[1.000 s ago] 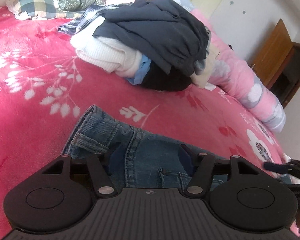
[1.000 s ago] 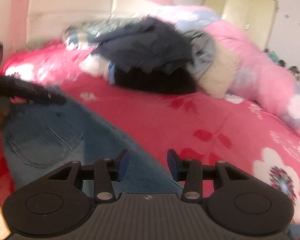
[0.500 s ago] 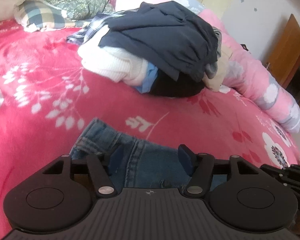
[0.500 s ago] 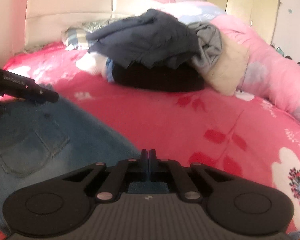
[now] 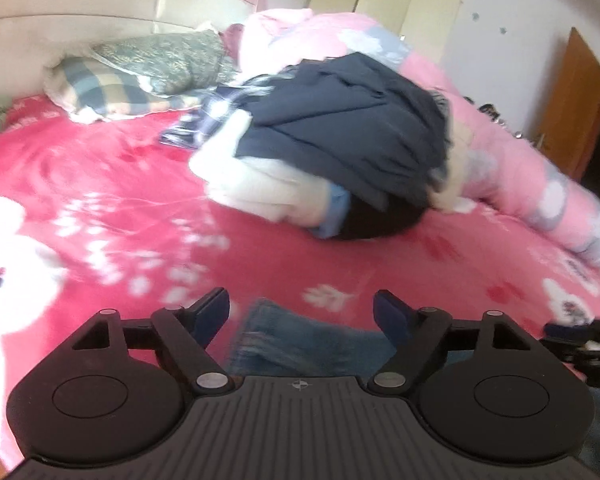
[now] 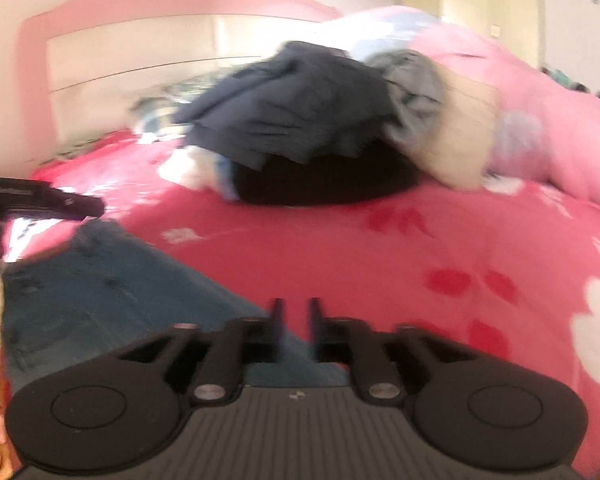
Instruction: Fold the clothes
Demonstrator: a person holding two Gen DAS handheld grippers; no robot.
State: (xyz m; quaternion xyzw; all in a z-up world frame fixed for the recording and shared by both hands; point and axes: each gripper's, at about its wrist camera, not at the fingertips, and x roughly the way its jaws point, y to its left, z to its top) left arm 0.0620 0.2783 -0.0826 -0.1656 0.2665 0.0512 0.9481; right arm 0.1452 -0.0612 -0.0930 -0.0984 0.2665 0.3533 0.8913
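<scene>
Your left claw is opening wide above the jeans on the bed, gripping nothing; your right claw is opening too, empty, over the jeans' edge.

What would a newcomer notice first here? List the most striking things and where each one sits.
The bright red flowered blanket fills both views, and a heap of clothes topped by a dark garment sits at the middle of the bed. Nearer, blue jeans lie flat on the blanket, in front of the left gripper and the right gripper, whose jaws are opening. A pink quilt is bunched along the far right.
</scene>
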